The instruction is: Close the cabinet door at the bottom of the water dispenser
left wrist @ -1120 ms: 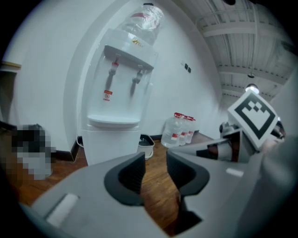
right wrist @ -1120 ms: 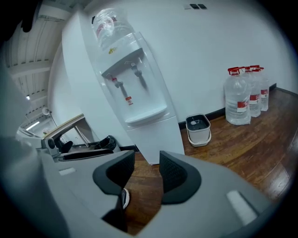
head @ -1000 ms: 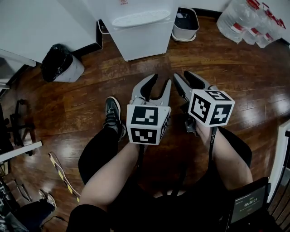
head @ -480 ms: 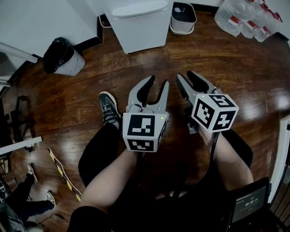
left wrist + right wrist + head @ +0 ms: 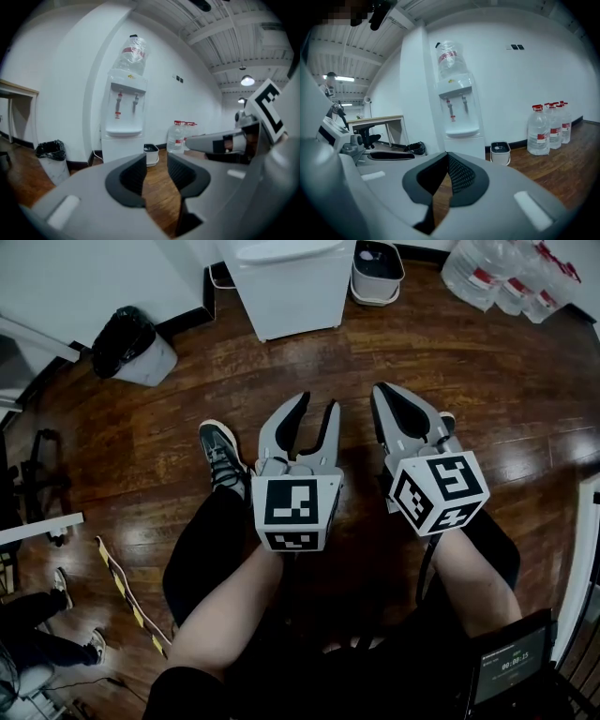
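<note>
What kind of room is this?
Probably an office or workroom: there is a water dispenser, big spare water bottles standing nearby, and a desk.

This looks like an office or workroom: a water dispenser (image 5: 124, 117) stands against a bare white wall, with spare water bottles (image 5: 543, 129) lined up nearby. A desk (image 5: 379, 118), a bagged bin (image 5: 153, 367), a wooden floor (image 5: 487, 381) and a ceiling lamp (image 5: 248, 80) under open beams fit that.
</note>
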Demonstrator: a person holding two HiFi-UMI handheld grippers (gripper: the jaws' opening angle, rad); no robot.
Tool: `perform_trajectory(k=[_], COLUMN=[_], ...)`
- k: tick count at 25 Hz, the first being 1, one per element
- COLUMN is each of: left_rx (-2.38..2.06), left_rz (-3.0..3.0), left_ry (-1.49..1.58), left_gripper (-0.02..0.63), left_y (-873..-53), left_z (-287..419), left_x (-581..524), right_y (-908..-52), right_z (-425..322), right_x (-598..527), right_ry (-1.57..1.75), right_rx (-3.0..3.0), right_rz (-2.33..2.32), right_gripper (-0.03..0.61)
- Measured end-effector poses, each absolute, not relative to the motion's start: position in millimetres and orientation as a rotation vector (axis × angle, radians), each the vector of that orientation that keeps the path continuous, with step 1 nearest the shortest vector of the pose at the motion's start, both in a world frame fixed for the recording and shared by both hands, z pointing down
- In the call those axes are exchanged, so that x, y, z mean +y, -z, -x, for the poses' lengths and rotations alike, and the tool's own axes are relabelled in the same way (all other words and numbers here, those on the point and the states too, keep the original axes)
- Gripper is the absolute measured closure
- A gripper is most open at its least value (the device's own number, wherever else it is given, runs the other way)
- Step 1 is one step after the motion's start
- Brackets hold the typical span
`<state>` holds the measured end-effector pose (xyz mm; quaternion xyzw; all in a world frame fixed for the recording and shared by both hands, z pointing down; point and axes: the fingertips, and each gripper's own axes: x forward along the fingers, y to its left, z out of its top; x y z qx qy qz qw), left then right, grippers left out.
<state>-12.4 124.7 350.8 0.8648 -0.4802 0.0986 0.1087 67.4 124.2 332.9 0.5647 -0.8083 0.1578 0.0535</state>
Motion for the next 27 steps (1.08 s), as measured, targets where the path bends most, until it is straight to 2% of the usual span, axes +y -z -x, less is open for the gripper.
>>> perform_trajectory(k=[7,27], left_rx=[-1.476,-1.462], left_rz=[-2.626,-2.609], left_ry=[-0.287,-0.289], left_gripper=[0.456,0.456], left_y=[-341.2,-339.4], left_z=[13.2,15.4], left_x=[134.7,135.4], right_y=[-321.1,-318.0], right_z=[-59.3,-56.6], right_x=[136.8,137.4], right_ry=[-0.374,-0.386], right_rx=[-2.508,-2.511], right_rz=[-1.696,-1.693], right_gripper=[0.574,0.574])
